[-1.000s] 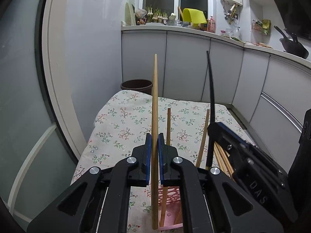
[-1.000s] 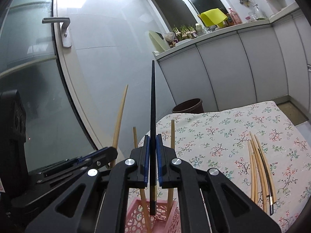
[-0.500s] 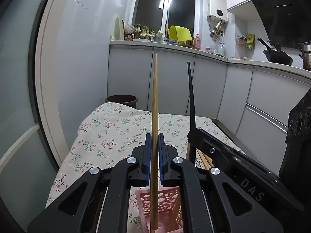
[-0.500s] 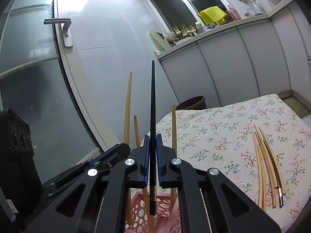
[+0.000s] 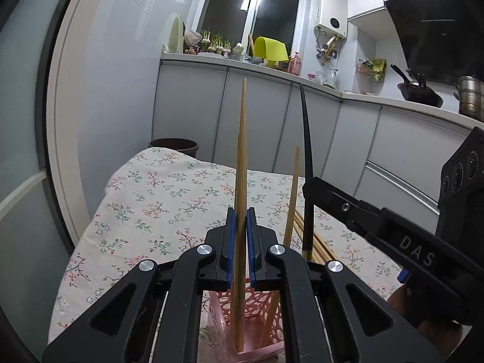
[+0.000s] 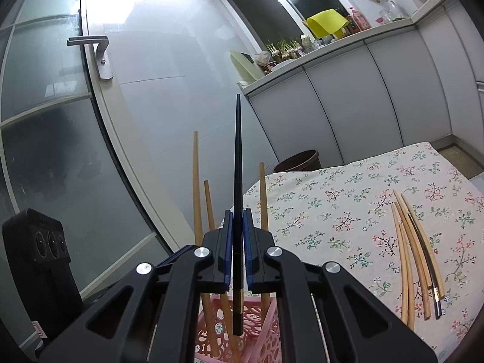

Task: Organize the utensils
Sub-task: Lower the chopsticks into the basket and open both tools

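Centrally in the left wrist view, the left gripper (image 5: 239,242) is seen with its jaws clamped on a bamboo chopstick (image 5: 242,157), which is held upright with its lower end inside the pink basket (image 5: 266,311). A second bamboo stick (image 5: 292,193) is seen standing in the basket, leaning slightly. To the right, the right gripper (image 5: 314,187) is shown just beside, holding a black chopstick (image 5: 306,151) upright.

From the right wrist view, the right gripper (image 6: 237,245) is seen with its jaws closed on the black chopstick (image 6: 238,166), whose lower end hangs over the basket (image 6: 260,317); whether it touches the bottom cannot be told. Three bamboo sticks (image 6: 196,187) are seen standing in the basket, around the black one. Further chopsticks (image 6: 414,248) are laid loose on the floral cloth (image 6: 332,205) covering the worktop, well apart from the basket; one dark stick (image 6: 428,260) lies among them.

Beyond the worktop, a brown bin (image 5: 174,146) is seen on the floor by the cabinets (image 5: 257,121). A door handle (image 6: 93,51) is visible at upper left of the right wrist view.
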A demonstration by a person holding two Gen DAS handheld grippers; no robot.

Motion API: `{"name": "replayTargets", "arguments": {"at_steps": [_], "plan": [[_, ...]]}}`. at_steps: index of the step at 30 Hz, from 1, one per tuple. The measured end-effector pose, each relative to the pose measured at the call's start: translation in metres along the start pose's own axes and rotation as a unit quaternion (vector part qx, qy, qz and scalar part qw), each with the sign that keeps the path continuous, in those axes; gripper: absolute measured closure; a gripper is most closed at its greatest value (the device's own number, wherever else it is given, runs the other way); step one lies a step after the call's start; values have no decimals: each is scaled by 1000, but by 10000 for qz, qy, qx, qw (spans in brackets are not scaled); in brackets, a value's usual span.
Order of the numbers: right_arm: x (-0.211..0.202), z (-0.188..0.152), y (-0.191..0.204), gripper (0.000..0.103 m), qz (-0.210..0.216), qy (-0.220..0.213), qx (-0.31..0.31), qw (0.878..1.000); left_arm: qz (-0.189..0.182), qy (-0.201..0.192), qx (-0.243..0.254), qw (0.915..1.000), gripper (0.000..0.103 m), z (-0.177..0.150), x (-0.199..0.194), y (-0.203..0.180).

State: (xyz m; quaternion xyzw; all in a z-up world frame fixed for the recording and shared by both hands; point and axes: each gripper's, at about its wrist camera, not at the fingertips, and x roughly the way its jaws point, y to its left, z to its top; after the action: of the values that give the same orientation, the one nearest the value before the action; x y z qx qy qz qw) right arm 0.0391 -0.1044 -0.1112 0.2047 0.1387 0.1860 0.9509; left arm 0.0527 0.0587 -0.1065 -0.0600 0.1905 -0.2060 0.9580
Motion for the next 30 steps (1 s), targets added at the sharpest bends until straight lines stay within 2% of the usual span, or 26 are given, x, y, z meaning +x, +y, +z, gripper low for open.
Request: {"name": "replayTargets", "arguments": {"at_steps": [10,16,19,21,24,27,30], "plan": [[1,-9,4,96,-6,50,-112,9999,-218,137,24,9997,96,-10,-3,1],[2,-16,4,96,-26,101,-143,9998,-219,281,136,9993,95,-8,-10,-5],[2,-18,5,96,-24,105,-188,9998,-115,465,54,9988,95,-4,-13,-4],[2,-19,7,96,-29,110,-252,9996,63,614,73,9981,95,0,-15,-5],[4,-24,8,96,-54,157,-319,9994,477,1072,100,9930,94,6,-15,-7],[6,-28,8,96,-77,213,-343,9992,779,1396,14,9871,81,13,-18,-7],[6,-32,11,96,-86,243,-447,9987,954,1455,-55,9847,67,18,-24,-7]]}}
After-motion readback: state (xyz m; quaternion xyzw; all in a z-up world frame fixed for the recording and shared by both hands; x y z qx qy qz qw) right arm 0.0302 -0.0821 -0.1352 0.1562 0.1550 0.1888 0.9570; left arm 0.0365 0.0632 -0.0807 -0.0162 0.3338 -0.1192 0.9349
